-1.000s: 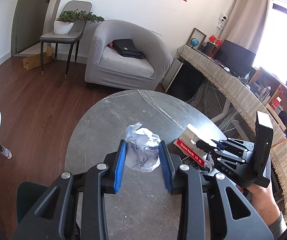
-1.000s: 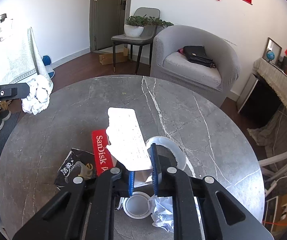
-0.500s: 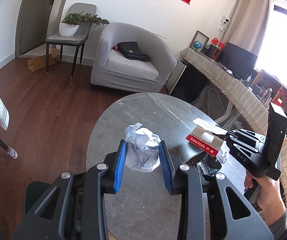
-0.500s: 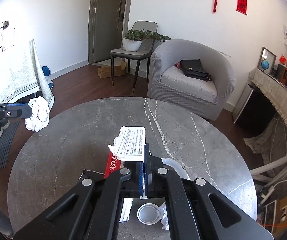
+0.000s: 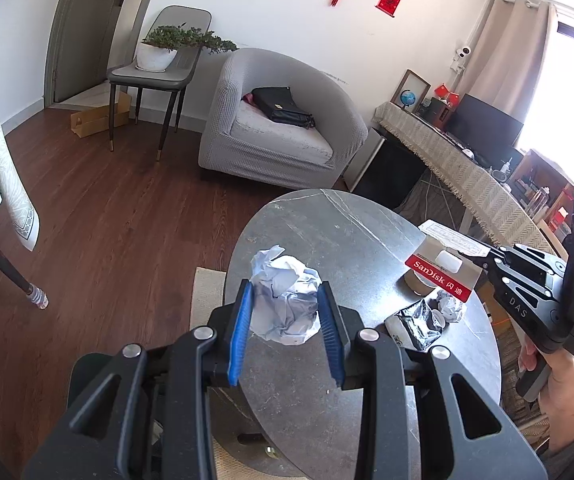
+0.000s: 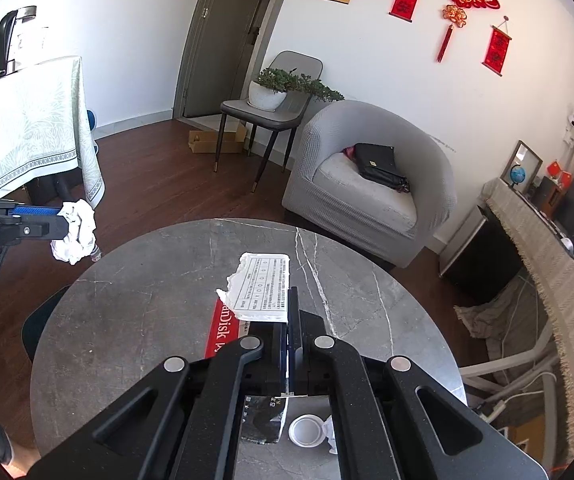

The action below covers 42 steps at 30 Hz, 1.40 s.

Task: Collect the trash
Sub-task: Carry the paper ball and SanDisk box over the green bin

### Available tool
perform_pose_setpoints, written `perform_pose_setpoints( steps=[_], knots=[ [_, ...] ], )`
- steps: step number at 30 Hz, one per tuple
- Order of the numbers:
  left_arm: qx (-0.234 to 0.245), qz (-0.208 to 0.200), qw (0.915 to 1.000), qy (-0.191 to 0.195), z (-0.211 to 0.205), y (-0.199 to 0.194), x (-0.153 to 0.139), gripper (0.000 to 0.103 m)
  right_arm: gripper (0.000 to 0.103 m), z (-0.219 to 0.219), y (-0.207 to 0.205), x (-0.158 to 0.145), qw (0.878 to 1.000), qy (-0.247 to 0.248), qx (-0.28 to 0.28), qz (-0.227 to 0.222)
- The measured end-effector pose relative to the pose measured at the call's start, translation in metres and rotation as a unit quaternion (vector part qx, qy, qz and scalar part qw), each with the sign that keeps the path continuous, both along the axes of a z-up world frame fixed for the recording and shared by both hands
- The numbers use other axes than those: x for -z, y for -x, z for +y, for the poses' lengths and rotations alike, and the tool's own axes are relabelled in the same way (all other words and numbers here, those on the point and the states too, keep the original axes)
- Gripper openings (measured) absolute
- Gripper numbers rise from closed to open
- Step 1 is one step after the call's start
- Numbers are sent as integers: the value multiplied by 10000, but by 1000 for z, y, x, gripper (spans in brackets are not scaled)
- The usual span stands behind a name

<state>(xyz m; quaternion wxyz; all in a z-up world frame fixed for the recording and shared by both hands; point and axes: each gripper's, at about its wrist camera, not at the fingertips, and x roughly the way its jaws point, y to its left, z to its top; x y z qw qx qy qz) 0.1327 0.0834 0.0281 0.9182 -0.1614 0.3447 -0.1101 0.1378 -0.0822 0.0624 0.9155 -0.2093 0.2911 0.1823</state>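
Observation:
My left gripper [image 5: 285, 286] is shut on a crumpled white paper ball [image 5: 287, 312], held above the near edge of the round grey marble table [image 5: 327, 232]. In the right wrist view that left gripper [image 6: 63, 221] and its paper ball [image 6: 77, 232] hang off the table's left side. My right gripper [image 6: 291, 300] is shut on a torn red and white SanDisk package [image 6: 265, 290], lifted clear of the table [image 6: 127, 300]. From the left wrist view the right gripper [image 5: 483, 255] holds the package [image 5: 441, 278] by one edge, a hand below it.
A black wrapper [image 5: 415, 324], a small paper wad [image 5: 451, 306] and a white lid [image 6: 307, 430] lie on the table under the package. Beyond stand a grey armchair [image 6: 367, 192], a chair with a plant [image 6: 271, 92], a cloth-covered table [image 6: 31, 128] and a desk [image 5: 467, 176].
The right gripper closed on the SanDisk package and raised it off the table. The left gripper drew back toward the table's edge with the paper ball still in it.

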Motion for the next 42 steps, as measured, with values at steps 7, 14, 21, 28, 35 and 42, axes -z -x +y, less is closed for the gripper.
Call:
perform_pose_setpoints(
  steps=[7,14,21,28,35,42],
  knots=[
    [-59,24,9997,-236,15,13,3,35,0,26,27,6,9971,-605,-33,457],
    [-84,97,9988,-467,22,21,12,35,0,48,44,17,9898,-1175,7,809],
    [-155,344,9967,-721,37,23,35,35,0,76,50,26,9831,-1512,-156,1015],
    [-297,699,9920,-1006,70,28,64,35,0,114,54,36,9805,-1494,-460,1190],
    [-468,1208,9865,-1003,106,36,99,35,0,156,62,39,9778,-1390,-895,1285],
    [-355,1760,9779,-1071,118,39,135,35,0,185,61,42,9759,-1342,-1046,1364]
  ],
)
